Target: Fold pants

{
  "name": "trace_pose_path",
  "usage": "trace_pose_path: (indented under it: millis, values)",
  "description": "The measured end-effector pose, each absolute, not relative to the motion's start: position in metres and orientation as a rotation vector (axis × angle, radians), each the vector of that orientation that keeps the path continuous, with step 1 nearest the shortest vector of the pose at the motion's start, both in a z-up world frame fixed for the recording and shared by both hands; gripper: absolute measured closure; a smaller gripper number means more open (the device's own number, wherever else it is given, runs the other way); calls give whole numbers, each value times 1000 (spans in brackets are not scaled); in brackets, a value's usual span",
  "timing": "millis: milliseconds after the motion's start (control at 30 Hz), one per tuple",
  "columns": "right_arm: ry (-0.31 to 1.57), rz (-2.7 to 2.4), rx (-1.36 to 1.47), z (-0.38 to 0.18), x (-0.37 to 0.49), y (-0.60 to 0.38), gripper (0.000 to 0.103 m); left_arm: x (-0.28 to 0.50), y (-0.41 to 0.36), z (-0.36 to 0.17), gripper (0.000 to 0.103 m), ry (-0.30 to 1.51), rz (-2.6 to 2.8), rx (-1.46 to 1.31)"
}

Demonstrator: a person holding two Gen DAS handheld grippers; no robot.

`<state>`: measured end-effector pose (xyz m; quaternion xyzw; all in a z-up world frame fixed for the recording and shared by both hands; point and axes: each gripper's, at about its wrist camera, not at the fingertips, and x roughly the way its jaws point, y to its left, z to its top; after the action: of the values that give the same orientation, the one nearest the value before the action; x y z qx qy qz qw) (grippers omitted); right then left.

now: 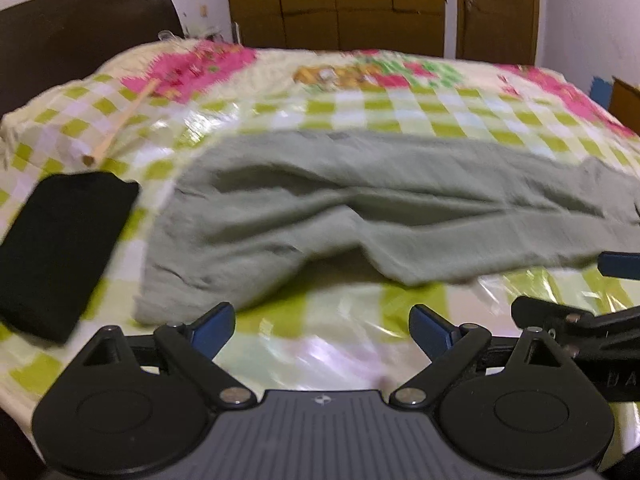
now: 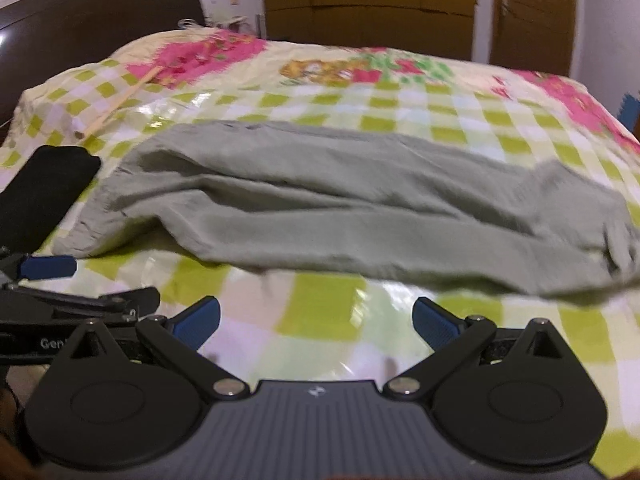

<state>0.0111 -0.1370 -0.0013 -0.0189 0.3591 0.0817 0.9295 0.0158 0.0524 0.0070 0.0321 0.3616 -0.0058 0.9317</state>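
Note:
Grey-green pants lie across the bed, waist end to the left and leg ends to the right, one leg laid roughly over the other with wrinkles. They also show in the right wrist view. My left gripper is open and empty, a little short of the pants' near edge by the waist. My right gripper is open and empty, just short of the near leg's edge. The right gripper's finger shows at the left view's right edge; the left gripper's finger shows at the right view's left edge.
The bed has a checkered green, white and pink cover under shiny plastic. A folded black cloth lies left of the pants. A thin wooden stick lies at the far left. A dark headboard and wooden wardrobe stand behind.

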Motion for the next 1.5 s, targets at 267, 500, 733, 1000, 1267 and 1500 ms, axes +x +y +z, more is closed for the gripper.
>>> trace_pose_path:
  millis: [267,500,733,1000,1267,1500]
  values:
    - [668,365,-258,3,41,-64,2,30,111,-18,0,760,26,269]
    - [612,498,-464,-7,64,-4,5,51,132,-39,0,741,14,452]
    - [674,594,-570,-22,88,29,66,77,158,-38,48,785,-24,322]
    - [807,708,-468,-32,85,52,87,70,209,-40,54,803,94,244]
    - [867,760,-360,-36,74,78,76,50,219,-34,53,815,116,214]
    - [843,687,-183,-4,72,19,68,41,180,-6,52,761,33,217]
